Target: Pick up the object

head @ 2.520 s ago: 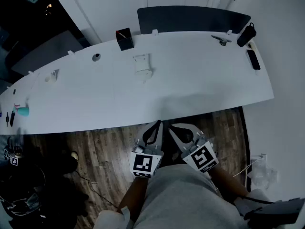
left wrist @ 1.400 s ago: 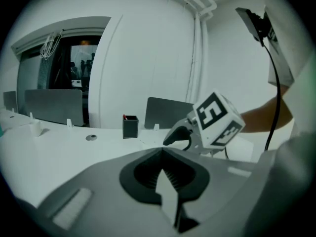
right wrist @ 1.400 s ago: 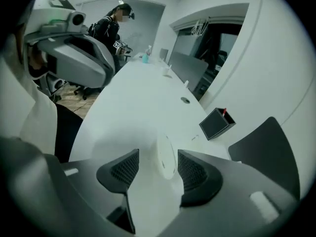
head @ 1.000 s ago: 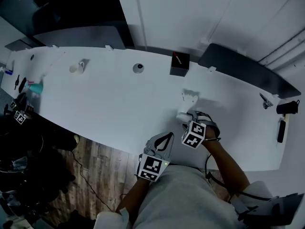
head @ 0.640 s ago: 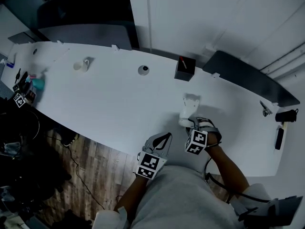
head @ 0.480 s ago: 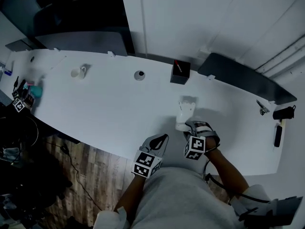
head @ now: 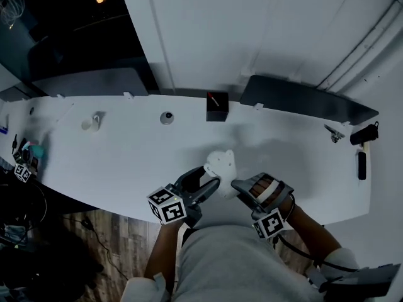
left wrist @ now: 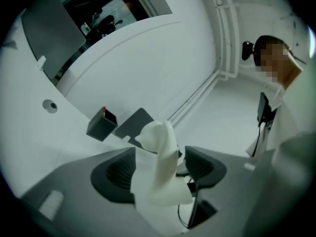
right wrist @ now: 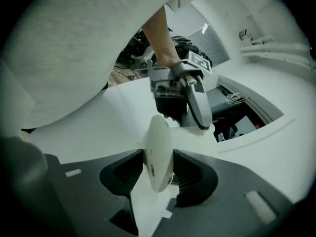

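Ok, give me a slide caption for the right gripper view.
Right gripper pinches a white object edge-on above the white table, while the left gripper opposite opens its jaws around it.

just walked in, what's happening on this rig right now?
A person works a pair of tongs in each hand over a long white table. The right tongs are clamped on a white moulded object, which looks lifted off the surface near the table's front edge. The left tongs are opening; the same object stands between them, but their pads do not press it. A black box sits further back.
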`<state>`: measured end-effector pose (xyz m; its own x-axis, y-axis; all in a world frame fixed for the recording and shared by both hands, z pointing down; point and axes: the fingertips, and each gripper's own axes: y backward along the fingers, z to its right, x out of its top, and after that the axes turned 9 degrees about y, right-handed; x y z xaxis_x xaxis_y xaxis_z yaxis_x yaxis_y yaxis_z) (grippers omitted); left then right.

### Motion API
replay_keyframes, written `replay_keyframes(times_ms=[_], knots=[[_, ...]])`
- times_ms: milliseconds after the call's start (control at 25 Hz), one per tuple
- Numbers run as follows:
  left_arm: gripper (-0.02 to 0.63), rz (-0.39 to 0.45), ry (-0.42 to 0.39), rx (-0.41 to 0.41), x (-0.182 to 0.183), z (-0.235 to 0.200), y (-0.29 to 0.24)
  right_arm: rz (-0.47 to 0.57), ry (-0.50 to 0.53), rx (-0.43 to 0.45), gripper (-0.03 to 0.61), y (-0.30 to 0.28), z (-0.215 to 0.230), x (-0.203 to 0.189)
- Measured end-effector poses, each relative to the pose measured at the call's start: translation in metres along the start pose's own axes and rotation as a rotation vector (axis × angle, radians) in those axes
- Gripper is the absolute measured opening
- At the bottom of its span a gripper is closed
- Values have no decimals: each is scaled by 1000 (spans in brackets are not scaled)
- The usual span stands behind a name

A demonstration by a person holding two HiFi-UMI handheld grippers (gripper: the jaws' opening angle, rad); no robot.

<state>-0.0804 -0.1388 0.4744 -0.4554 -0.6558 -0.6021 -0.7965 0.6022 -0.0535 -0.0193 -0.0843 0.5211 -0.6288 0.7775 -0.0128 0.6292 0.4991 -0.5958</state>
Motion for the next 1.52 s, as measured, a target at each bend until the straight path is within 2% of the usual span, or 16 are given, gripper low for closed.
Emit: replay_keyframes(times_ms=[160,240,360,480,600,680,760,840,920,1040,1120,1160,1200,1280,1360,1520], knots=[[321,-55,-19,-114,-5,28,-21,35,24,-26,193,13,10,8],[292,-83,-49,-127,-12,35,-29,41,34,-41,193,16,15,10],[180,-84,-147,-84,-18,36,-34,47,39,-48,195,19,15,11],[156,-56,-252,-37,-16,39,-36,39,30,-60,199,18,16,6],[141,-24,-460,77,-4,37,-33,55,-46,-90,199,27,20,2],[140,-19,-653,161,6,35,-26,77,-225,-84,199,34,22,-5],[140,-35,-854,223,12,37,-21,108,-476,-63,199,40,27,-16],[140,-60,-1020,269,13,43,-20,153,-713,-46,203,43,37,-25],[140,-74,-1142,306,11,50,-21,216,-930,-35,210,45,51,-28],[140,-91,-1269,362,6,52,-23,294,-1226,-58,202,50,77,-33],[140,-95,-1316,413,3,51,-24,340,-1372,-94,156,58,94,-34],[140,-89,-1321,432,1,51,-24,357,-1405,-116,127,61,100,-34],[140,-76,-1310,443,0,52,-24,363,-1400,-145,92,64,105,-34],[140,-49,-1272,451,0,54,-24,331,-1322,-202,3,65,108,-37],[140,-44,-1269,453,-2,56,-24,279,-1266,-223,0,62,107,-38],[140,-52,-1275,436,-6,60,-27,253,-1285,-251,0,55,109,-37]])
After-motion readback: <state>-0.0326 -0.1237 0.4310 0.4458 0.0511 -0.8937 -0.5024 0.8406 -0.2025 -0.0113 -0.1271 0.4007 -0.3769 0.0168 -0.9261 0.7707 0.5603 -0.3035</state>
